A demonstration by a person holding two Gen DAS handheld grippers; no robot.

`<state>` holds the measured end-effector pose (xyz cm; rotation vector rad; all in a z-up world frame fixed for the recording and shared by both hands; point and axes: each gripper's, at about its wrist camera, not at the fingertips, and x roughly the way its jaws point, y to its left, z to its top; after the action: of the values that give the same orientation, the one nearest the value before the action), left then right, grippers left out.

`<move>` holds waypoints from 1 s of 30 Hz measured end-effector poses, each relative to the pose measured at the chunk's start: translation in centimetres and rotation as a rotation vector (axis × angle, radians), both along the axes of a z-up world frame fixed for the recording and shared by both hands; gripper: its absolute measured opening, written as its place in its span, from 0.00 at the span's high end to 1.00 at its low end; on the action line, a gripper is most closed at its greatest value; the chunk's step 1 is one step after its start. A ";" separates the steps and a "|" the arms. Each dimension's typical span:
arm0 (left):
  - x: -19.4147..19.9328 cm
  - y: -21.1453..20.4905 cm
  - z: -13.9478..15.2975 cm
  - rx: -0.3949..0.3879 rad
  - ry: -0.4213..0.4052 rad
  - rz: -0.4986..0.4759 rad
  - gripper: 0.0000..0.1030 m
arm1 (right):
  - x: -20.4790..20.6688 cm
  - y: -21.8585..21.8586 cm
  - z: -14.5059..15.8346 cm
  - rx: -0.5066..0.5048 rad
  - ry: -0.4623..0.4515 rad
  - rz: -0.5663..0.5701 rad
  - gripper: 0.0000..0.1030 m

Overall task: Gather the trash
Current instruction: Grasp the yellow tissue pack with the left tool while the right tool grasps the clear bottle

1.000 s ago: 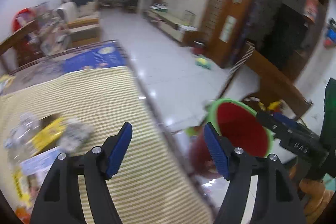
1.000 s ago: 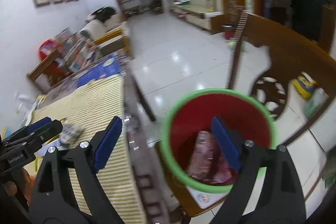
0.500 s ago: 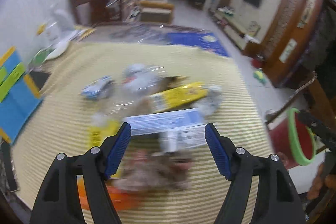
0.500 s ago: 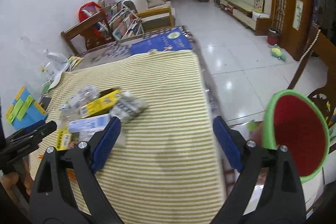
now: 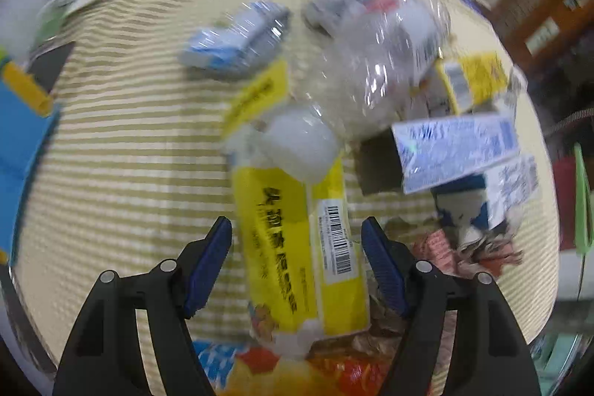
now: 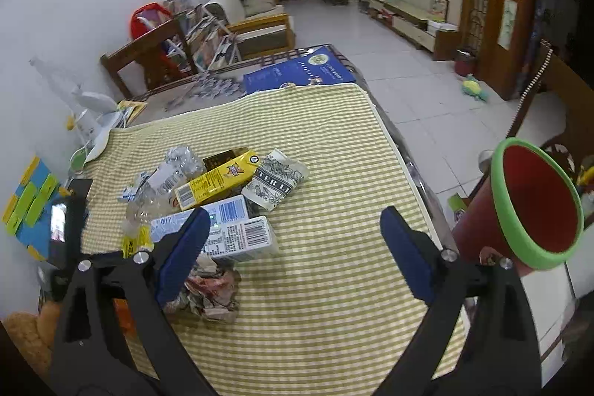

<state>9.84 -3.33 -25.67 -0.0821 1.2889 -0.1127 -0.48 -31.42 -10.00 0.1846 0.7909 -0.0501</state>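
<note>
left tool (image 5: 297, 240): apart, yellow packet (image 5: 300, 244) between its tips | right tool (image 6: 293, 240): apart, over cloth (image 6: 334, 173)

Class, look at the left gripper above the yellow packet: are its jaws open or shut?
Open. The left gripper holds its blue pads wide apart, one on each side of the yellow packet, with striped cloth showing in the gaps.

My left cam looks down close over the trash pile (image 5: 334, 136); right cam sits farther back, facing the same pile (image 6: 219, 195) w/ room beyond.
</note>
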 end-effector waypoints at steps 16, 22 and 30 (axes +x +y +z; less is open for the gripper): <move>-0.2 8.3 1.5 -0.051 -0.096 0.054 0.42 | 9.6 10.1 -2.7 0.355 0.169 0.201 0.11; 0.1 10.9 1.3 -0.069 -0.108 0.097 0.42 | 14.2 14.6 -7.1 0.415 0.323 0.193 0.15; 1.6 12.3 0.4 -0.092 -0.120 0.103 0.38 | 17.8 17.2 -11.3 0.380 0.454 0.139 0.15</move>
<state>11.42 9.01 -25.27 -0.2177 1.1569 -0.0873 17.36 -14.24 -21.34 0.4884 1.2620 0.1985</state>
